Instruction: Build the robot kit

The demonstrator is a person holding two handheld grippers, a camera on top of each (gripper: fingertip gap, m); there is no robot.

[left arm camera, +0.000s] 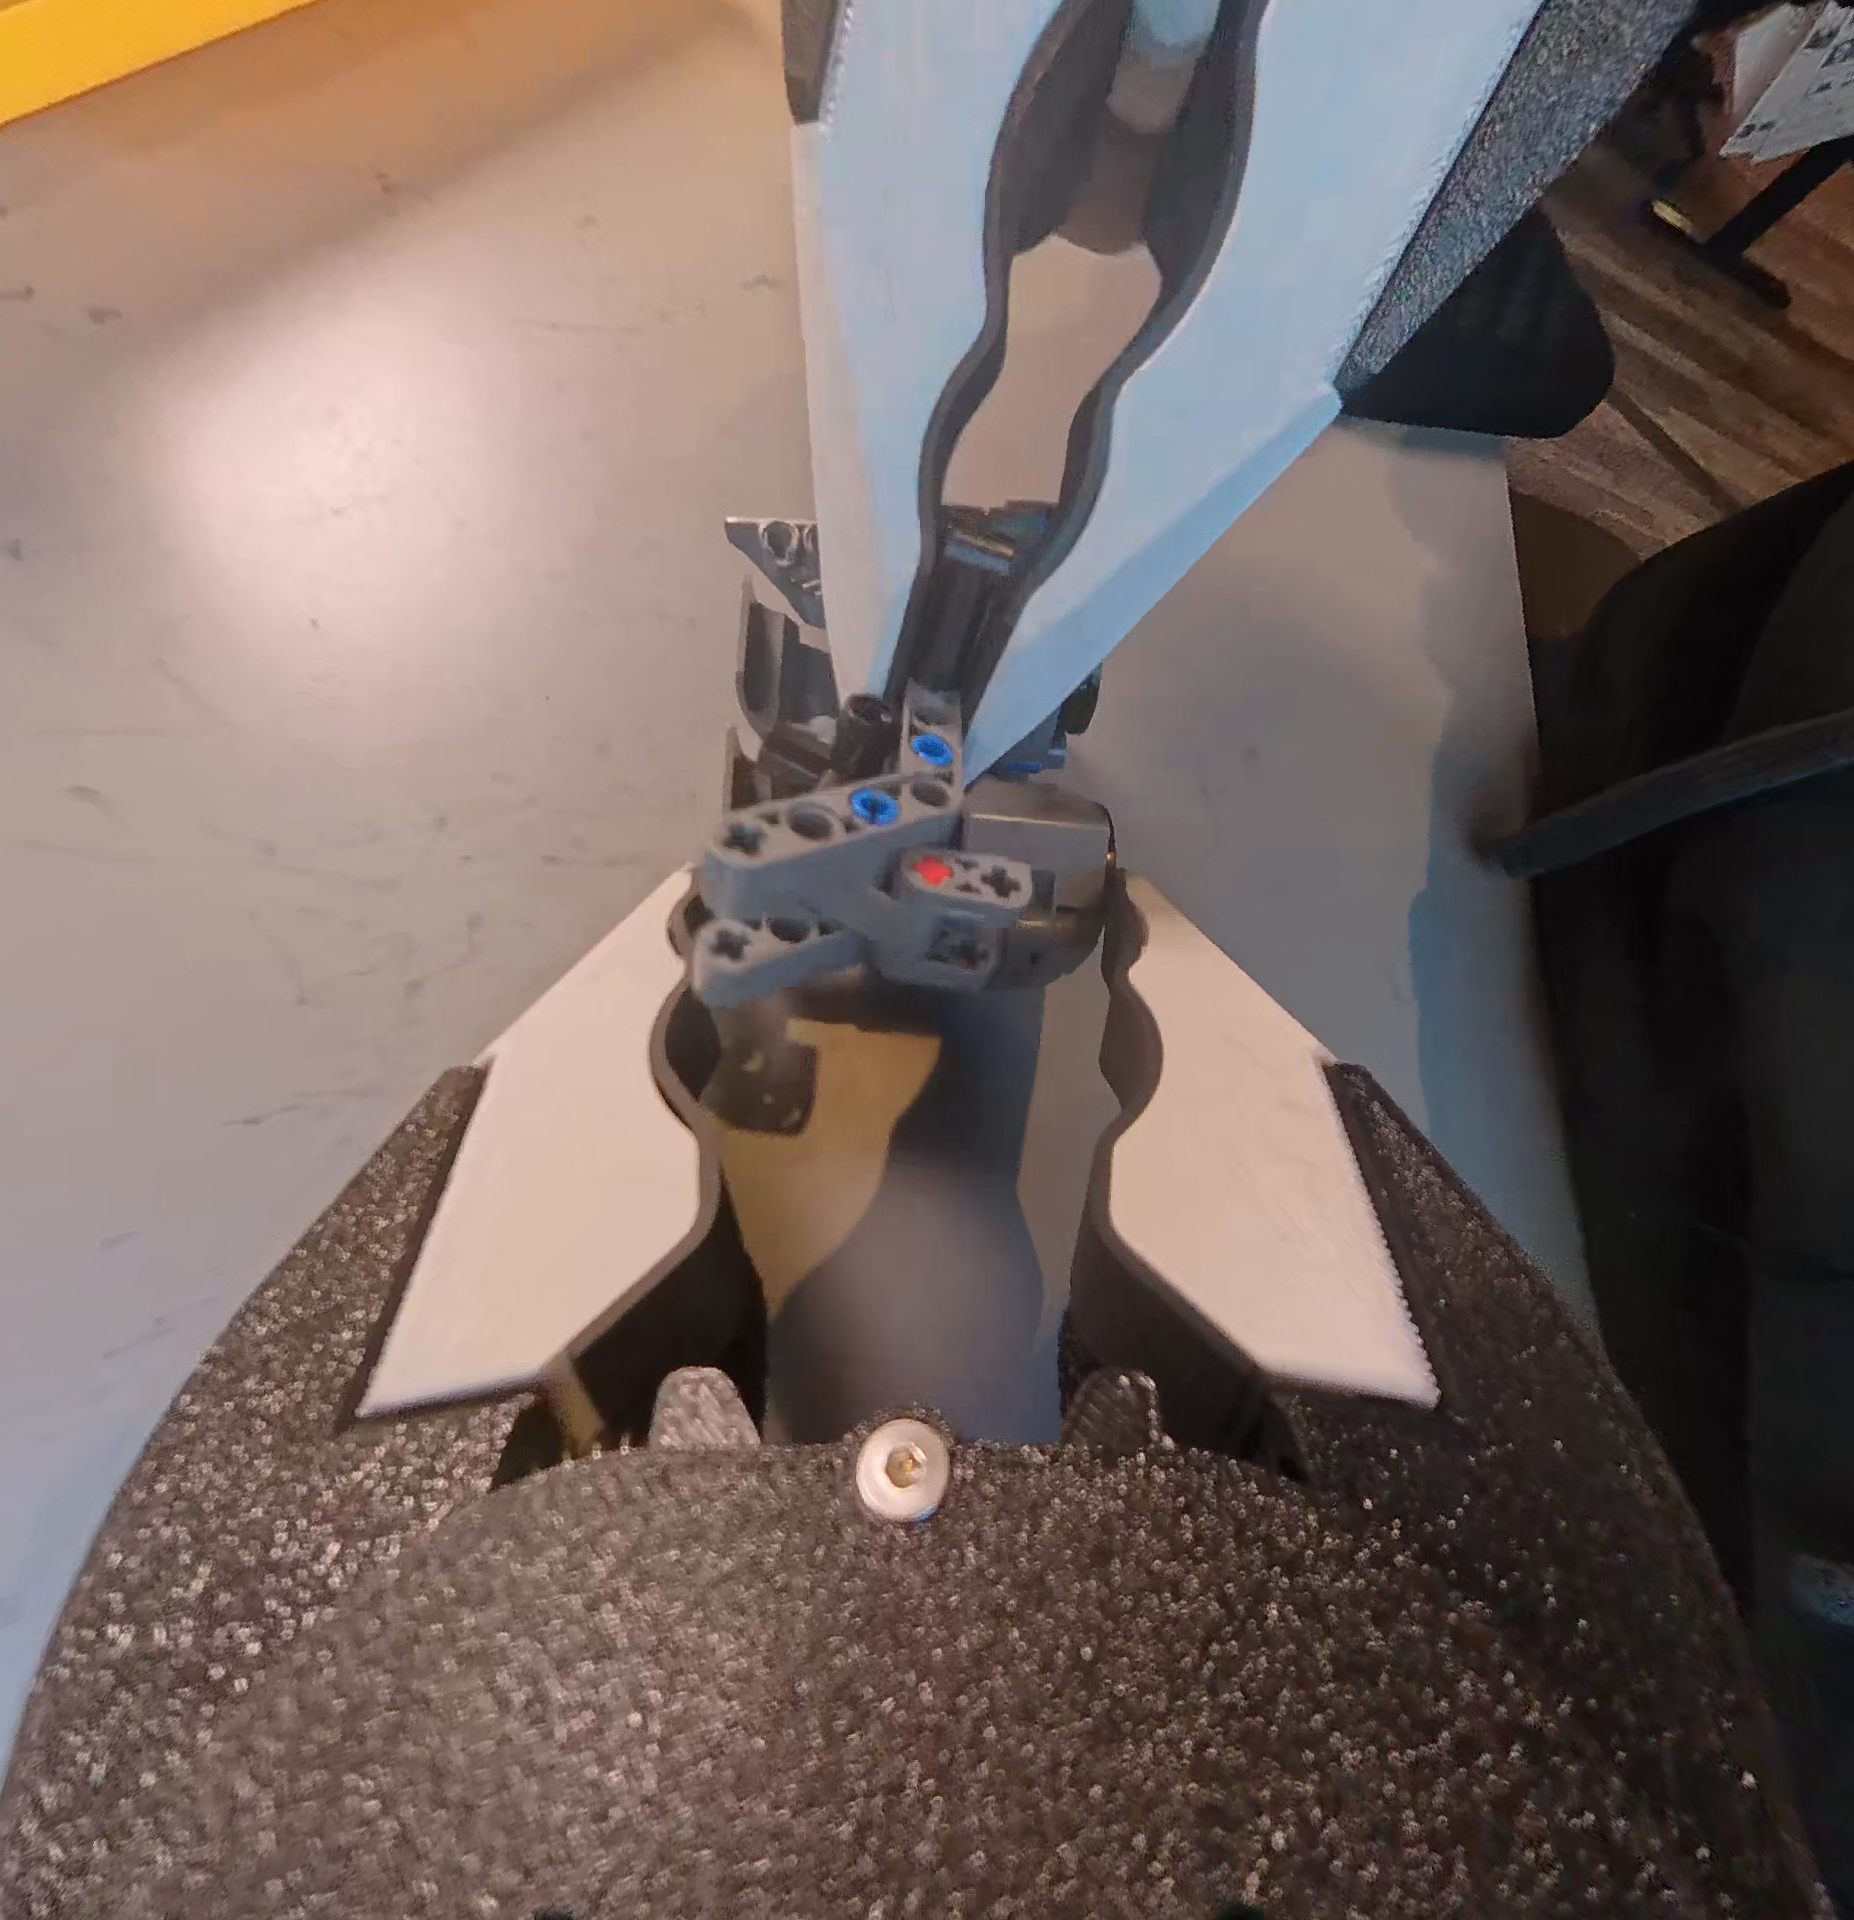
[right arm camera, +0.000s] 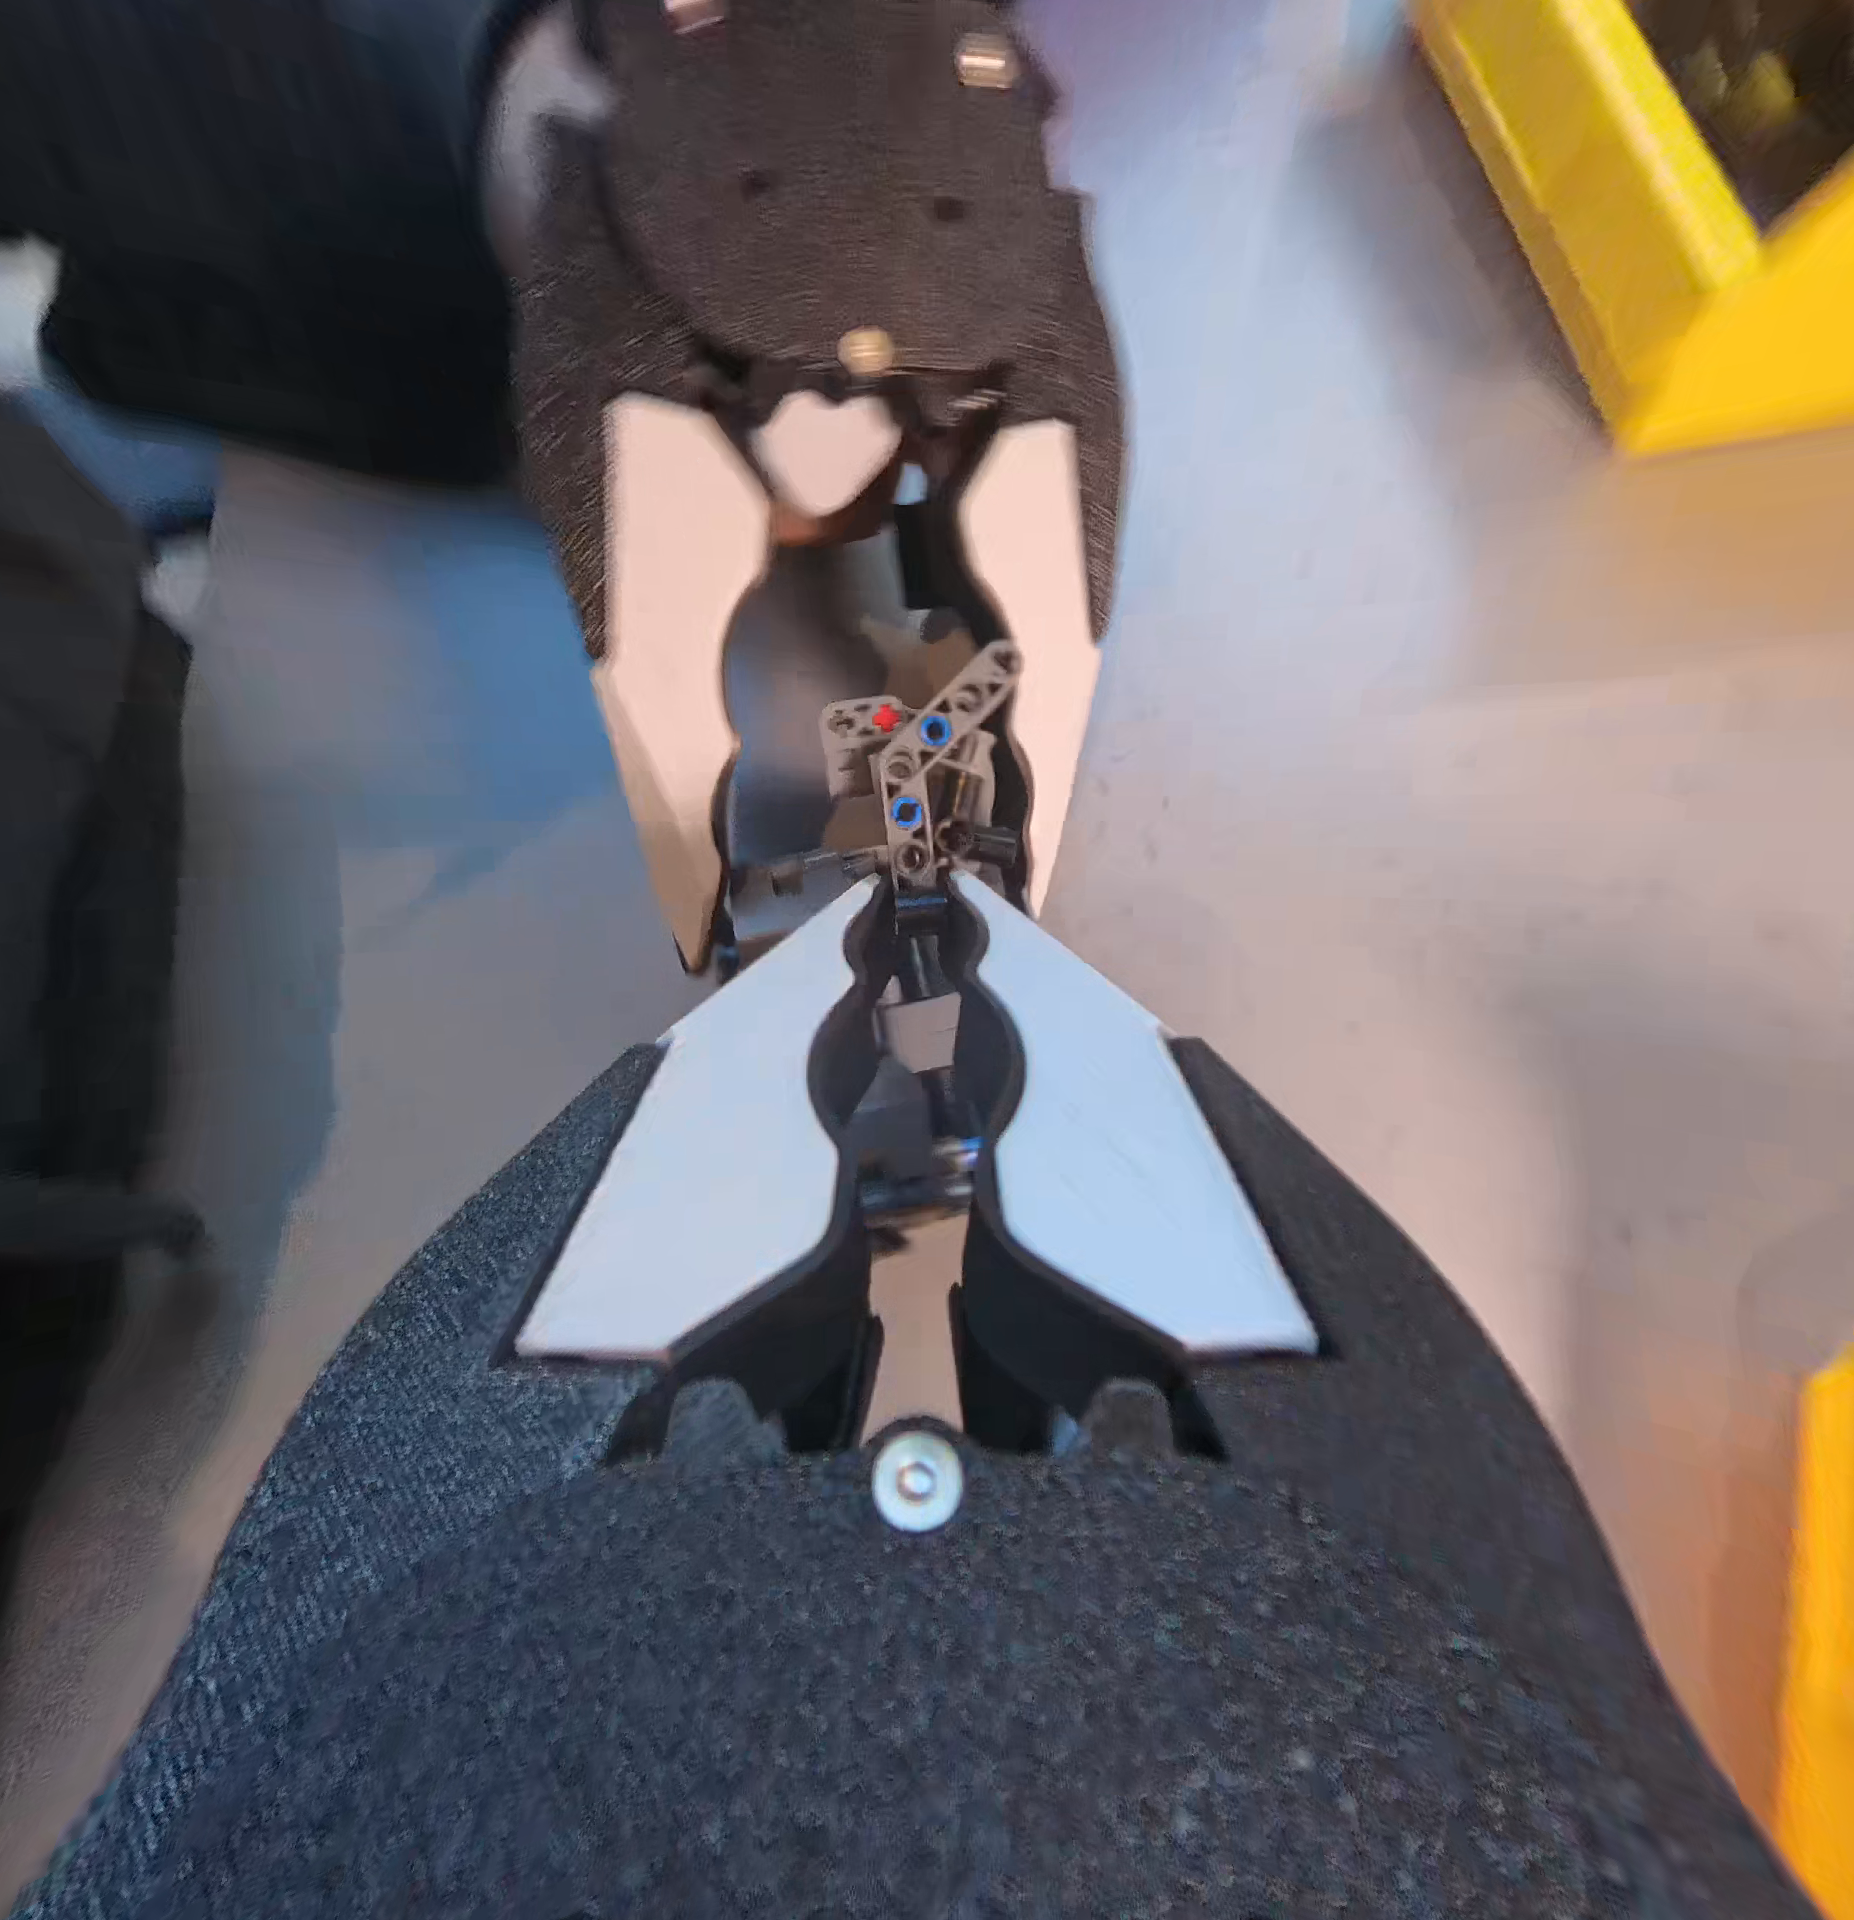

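Both grippers meet over the pale bench (left arm camera: 279,623). The right gripper (right arm camera: 907,883) fingers clench a grey toy-brick assembly (left arm camera: 861,862); the left gripper (left arm camera: 902,914) fingers spread around it, released.

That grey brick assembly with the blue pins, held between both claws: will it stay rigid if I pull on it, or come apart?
The grey brick assembly is probably stiff in each beam but loose at its joints: the angled beam hangs on blue pins and may swivel. It looks light and hollow. With the right claw shut on one end and the left claw around the other, pulling could pop pins.
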